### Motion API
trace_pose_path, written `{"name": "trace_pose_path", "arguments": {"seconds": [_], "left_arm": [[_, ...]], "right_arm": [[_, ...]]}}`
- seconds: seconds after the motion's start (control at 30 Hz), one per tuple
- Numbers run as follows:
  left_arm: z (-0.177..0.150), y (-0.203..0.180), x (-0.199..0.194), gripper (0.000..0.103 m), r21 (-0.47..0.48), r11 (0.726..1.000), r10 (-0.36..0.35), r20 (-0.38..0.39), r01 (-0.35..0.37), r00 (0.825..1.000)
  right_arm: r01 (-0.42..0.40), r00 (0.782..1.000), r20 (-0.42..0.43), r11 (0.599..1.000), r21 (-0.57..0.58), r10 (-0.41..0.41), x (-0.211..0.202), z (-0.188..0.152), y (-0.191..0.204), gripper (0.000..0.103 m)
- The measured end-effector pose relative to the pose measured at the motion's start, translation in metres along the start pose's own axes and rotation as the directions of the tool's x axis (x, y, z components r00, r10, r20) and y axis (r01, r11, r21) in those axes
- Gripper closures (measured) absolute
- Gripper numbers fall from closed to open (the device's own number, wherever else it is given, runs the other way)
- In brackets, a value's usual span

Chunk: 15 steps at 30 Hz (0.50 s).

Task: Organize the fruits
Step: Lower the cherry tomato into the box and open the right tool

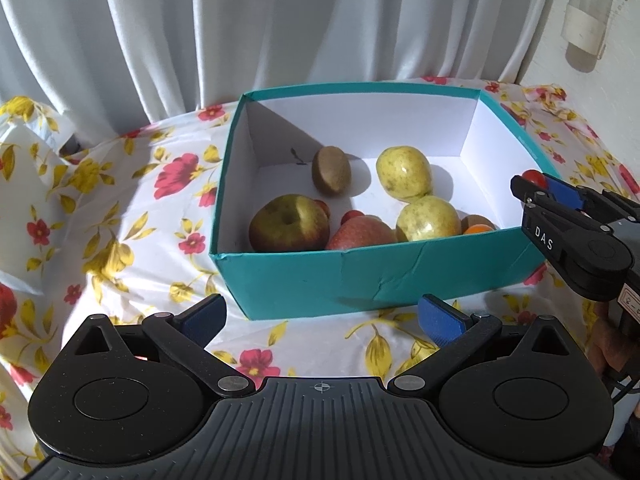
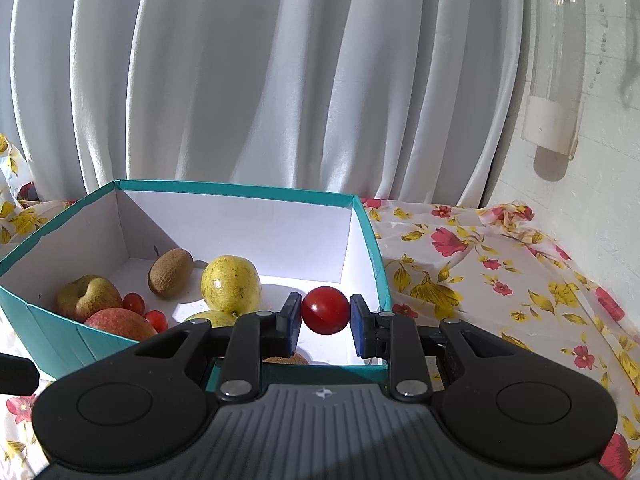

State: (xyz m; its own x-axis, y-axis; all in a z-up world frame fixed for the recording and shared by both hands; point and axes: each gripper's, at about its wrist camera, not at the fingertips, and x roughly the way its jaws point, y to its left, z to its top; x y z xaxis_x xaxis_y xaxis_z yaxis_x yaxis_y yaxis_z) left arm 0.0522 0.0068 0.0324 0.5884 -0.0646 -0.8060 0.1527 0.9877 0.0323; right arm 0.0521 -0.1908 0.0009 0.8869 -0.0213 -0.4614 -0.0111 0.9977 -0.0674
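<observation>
A: Fig. legend, right tongs (image 2: 325, 318)?

B: Clenched on a red cherry tomato (image 2: 324, 310), held above the teal box (image 2: 52, 338), near its 3 o'clock wall.

A: Left tongs (image 1: 322, 318)?

B: Released, nothing betw. the pads, hovering at the box's 6 o'clock side over the floral table (image 1: 120, 208).

A: Progress?

B: Mostly done, by my reading: kiwi (image 1: 331, 171), apples, yellow-green fruits, small tomatoes already inside. Left: drop this tomato. No other loose fruit visible on the cloth.

Teal box (image 1: 360, 276) — red tomato (image 2: 325, 310).
</observation>
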Motion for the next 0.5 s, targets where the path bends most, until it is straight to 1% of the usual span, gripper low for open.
{"name": "trace_pose_path", "arguments": {"seconds": [0.5], "left_arm": [[-0.0011, -0.0014, 0.0023, 0.000, -0.002, 1.000, 0.006, -0.019, -0.006, 1.000]], "right_arm": [[-0.005, 1.000, -0.004, 1.000, -0.004, 0.005, -0.0007, 0.0003, 0.0011, 0.078]]}}
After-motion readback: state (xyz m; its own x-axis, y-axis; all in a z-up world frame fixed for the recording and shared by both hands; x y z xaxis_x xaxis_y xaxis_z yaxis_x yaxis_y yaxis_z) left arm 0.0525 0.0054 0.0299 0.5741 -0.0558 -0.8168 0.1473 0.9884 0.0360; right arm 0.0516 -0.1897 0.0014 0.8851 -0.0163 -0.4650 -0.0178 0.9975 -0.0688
